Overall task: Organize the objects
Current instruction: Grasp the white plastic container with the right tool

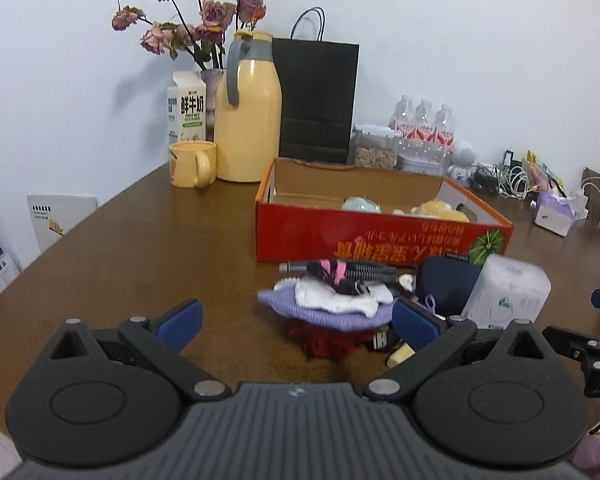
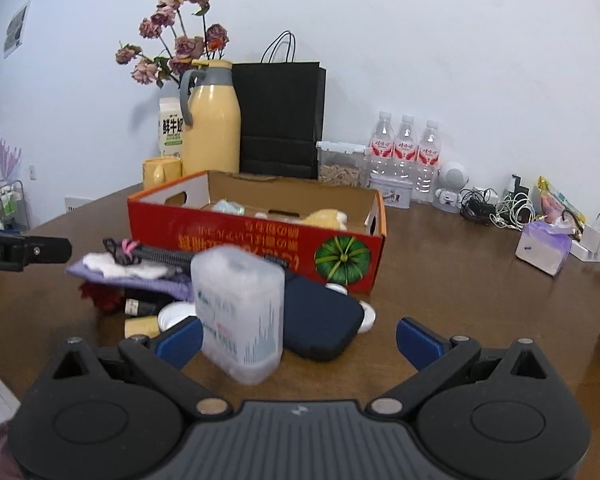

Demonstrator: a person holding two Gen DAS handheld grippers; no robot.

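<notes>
A red cardboard box (image 1: 380, 236) (image 2: 260, 240) stands open on the brown table, with a pale green item and a yellow plush inside. In front of it lies a pile: a purple knitted cloth (image 1: 324, 312) (image 2: 140, 276), white socks (image 1: 340, 300), a black striped item (image 1: 360, 270), a dark red item (image 1: 328, 340), a navy pouch (image 1: 448, 284) (image 2: 320, 320) and a clear plastic tissue pack (image 1: 508, 296) (image 2: 240, 312). My left gripper (image 1: 296, 320) is open just before the pile. My right gripper (image 2: 300, 336) is open, with the tissue pack standing by its left finger.
At the back stand a yellow thermos (image 1: 248, 116), a yellow mug (image 1: 192, 164), a milk carton (image 1: 188, 108), dried roses (image 1: 196, 20), a black paper bag (image 1: 320, 100), a snack jar (image 1: 376, 152), water bottles (image 1: 424, 124), cables (image 1: 508, 180) and a tissue box (image 2: 544, 248).
</notes>
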